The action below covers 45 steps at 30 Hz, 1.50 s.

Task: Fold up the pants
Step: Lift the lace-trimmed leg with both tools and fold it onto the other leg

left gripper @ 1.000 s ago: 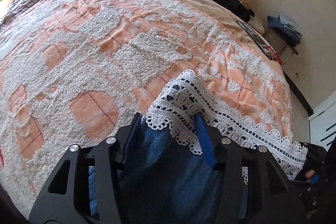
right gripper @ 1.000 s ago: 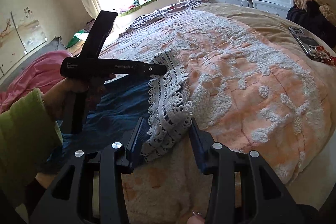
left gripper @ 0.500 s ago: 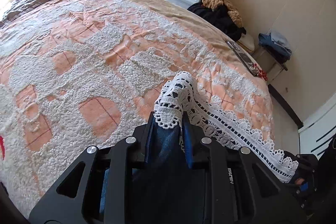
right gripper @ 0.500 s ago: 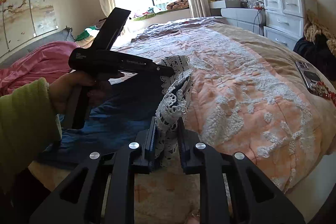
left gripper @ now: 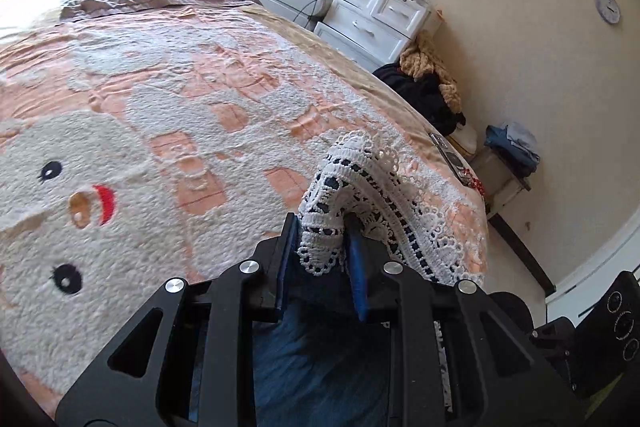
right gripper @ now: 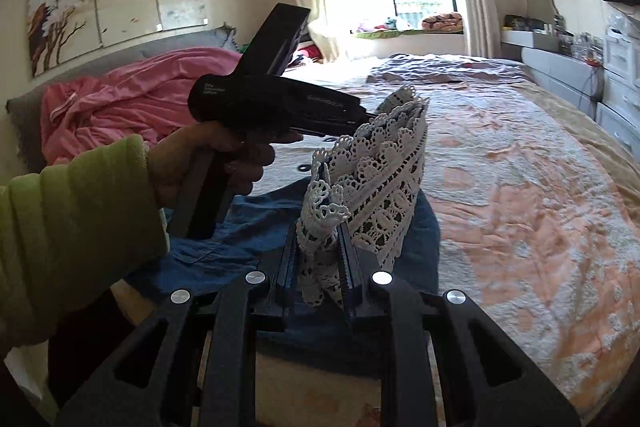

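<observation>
The bed (left gripper: 168, 75) under its peach and white fleece blanket (right gripper: 540, 211) is my folding surface, broad and soft, so the cloth can drop anywhere without catching. On it, toward six o'clock in both views, lie the pants (right gripper: 256, 227), blue denim with a white lace hem (right gripper: 384, 179); most of the denim rests on the blanket while the hem end is raised off it. I hold the hem by two points because, I judge, one edge lifted straight is what lets the leg fold over onto the rest.

My left gripper (left gripper: 322, 247) is clamped on the lace hem, which bunches up between the blue pads toward twelve o'clock; from the right wrist view it reaches in from nine o'clock, gripped in my left hand (right gripper: 216, 159). My right gripper (right gripper: 318, 259) is pinched tight on the other end of the same hem, lace standing up from its closed jaws.

At three o'clock off the bed, a phone (left gripper: 452, 157) lies near the edge, clear of the fold.
</observation>
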{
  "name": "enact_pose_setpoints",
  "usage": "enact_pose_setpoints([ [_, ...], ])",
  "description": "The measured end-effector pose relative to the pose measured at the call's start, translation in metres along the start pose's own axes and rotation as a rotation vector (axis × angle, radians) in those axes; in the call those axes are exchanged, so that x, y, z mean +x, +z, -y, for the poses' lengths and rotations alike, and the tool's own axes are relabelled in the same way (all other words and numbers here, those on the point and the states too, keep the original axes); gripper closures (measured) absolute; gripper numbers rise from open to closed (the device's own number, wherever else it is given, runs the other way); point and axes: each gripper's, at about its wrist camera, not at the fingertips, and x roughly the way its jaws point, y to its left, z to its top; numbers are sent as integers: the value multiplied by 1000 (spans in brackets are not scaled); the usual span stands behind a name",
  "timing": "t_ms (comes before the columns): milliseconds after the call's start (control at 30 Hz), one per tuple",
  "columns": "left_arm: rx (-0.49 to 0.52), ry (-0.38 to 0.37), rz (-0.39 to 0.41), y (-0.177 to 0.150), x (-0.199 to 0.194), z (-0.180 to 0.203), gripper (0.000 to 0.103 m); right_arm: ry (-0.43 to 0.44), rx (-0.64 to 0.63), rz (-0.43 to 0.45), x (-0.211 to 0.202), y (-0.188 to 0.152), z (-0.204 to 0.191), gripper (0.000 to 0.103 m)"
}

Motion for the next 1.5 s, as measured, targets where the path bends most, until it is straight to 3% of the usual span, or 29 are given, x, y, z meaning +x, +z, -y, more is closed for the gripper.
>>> enact_pose_setpoints([
  [167, -78, 91, -29, -21, -24, -28, 84, 64, -82, -83, 40, -1, -45, 86],
  [267, -146, 109, -29, -32, -39, -40, 83, 89, -125, -149, 63, -11, -66, 86],
  [367, -211, 133, -11, -46, -56, -52, 66, 85, -180, -195, 77, -24, -85, 86],
  [467, -304, 103, 19, -61, -67, -67, 57, 75, -206, -212, 84, -31, -95, 86],
  [567, -419, 9, 70, -76, -72, -82, 44, 77, -215, -212, 82, -33, -100, 86],
  [633, -467, -48, 96, -82, -73, -88, 43, 78, -227, -211, 80, -34, -102, 86],
  [700, -508, -113, 134, -85, -74, -91, 35, 77, -253, -211, 77, -36, -102, 86],
  [867, -502, -123, 115, -82, -67, -82, 31, 76, -287, -214, 80, -40, -106, 85],
  [967, -478, -4, 71, -79, -57, -80, 32, 97, -264, -212, 81, -39, -101, 83],
  [1033, -493, 50, 29, -82, -46, -83, 47, 108, -251, -215, 79, -41, -94, 83],
  [1100, -505, 90, 4, -86, -37, -86, 79, 118, -240, -217, 77, -39, -92, 83],
  [1167, -507, 122, 0, -91, -36, -88, 86, 121, -244, -216, 74, -40, -92, 83],
  [1367, -513, 147, 25, -100, -43, -93, 87, 137, -249, -218, 71, -45, -82, 82],
  [1500, -489, 164, 32, -101, -44, -88, 84, 181, -245, -217, 65, -44, -80, 72],
])
